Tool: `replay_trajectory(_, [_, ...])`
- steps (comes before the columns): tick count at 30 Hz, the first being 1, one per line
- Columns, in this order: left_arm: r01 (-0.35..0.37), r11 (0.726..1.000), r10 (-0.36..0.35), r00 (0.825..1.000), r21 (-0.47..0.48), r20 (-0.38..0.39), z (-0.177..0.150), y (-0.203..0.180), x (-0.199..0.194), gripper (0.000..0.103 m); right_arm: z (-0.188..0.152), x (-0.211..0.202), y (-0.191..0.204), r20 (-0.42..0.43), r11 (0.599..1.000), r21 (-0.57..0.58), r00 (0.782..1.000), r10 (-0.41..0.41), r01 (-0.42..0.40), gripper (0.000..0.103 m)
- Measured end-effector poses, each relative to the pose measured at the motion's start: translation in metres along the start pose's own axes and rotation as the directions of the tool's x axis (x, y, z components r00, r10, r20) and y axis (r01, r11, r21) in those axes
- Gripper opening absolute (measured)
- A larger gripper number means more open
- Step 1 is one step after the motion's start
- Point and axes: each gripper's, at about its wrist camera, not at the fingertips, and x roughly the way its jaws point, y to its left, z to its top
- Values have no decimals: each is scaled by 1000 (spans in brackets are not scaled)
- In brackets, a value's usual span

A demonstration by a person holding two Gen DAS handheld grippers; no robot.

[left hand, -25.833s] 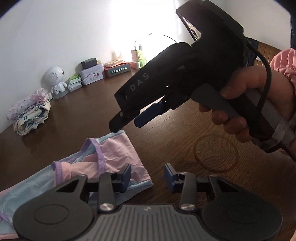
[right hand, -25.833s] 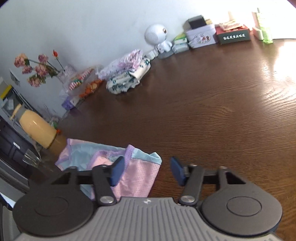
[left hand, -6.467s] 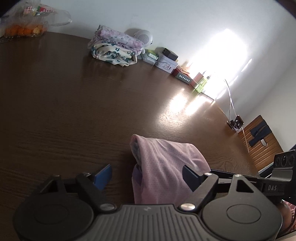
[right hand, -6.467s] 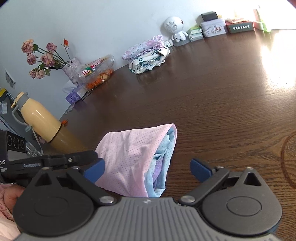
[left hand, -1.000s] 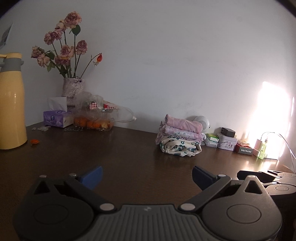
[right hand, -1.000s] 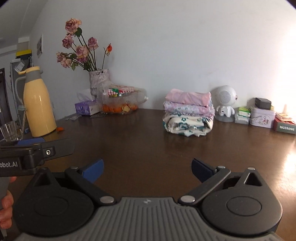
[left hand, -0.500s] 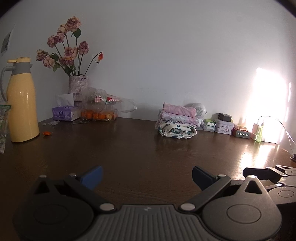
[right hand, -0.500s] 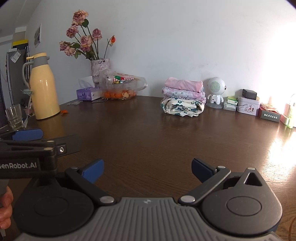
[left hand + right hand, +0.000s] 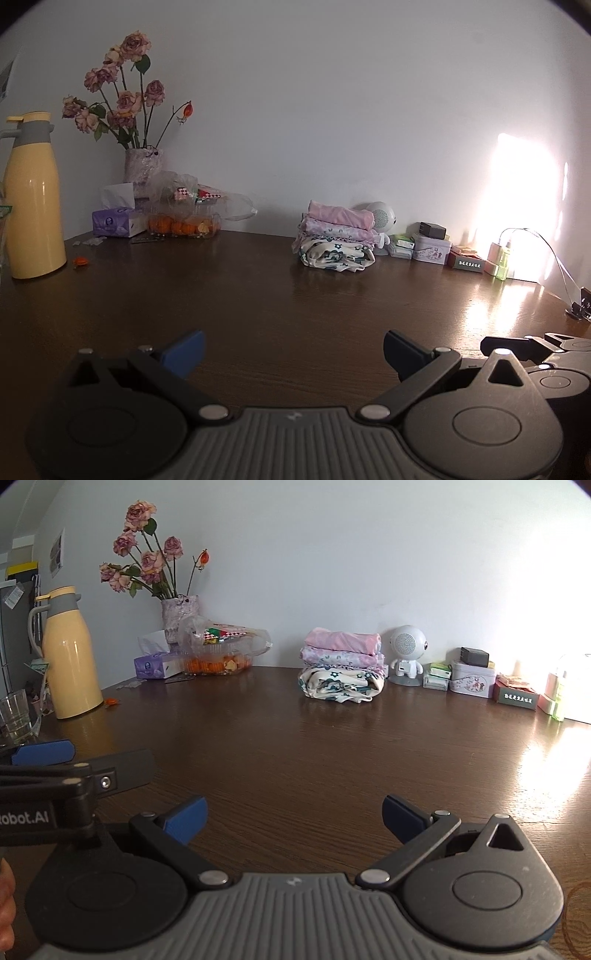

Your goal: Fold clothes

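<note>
- the left claw (image 9: 291, 349) has its blue-padded fingers (image 9: 184, 349) spread wide apart with nothing between them, held low over the dark wooden surface (image 9: 258, 295).
- the right claw (image 9: 293, 819) is likewise spread wide and empty, its blue pads (image 9: 402, 818) above bare wood grain.
- the two claws sit side by side: in the right wrist view the left claw pokes in from the left edge, and a bit of the person's hand (image 9: 6, 904) shows at the lower left corner; in the left wrist view part of the right claw shows at the right edge.
- the pile of folded clothes (image 9: 341, 664) lies at the far side of the surface, close to the white wall and well apart from both claws: a pink piece on top, a pale floral piece under it, and a cream piece with dark green print at the bottom.
- just right of the pile stands a small white round-headed robot figure (image 9: 406, 653), then a row of small tins and boxes (image 9: 472, 675).
- left of the pile lies a clear plastic bag with oranges (image 9: 218, 653), a purple tissue box (image 9: 157, 664), and a vase of dried roses (image 9: 179, 616) behind them.
- further left stands a yellow thermos jug (image 9: 70, 653), with a drinking glass (image 9: 14, 716) near the edge.
- bright sunlight washes over the right end of the surface and the wall.
</note>
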Motion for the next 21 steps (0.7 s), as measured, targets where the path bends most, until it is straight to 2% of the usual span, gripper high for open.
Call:
replay_trajectory(6, [7,1000,-7,1000,-6,6,4,6,-3,103,0,5,-6,-13,999,17,999,-31,31,103])
replay_trajectory(21, [-19,999,19,1000,-40,-8,1,19,1,103,-1,6,-8,-12,999,22,999,-40,40,103])
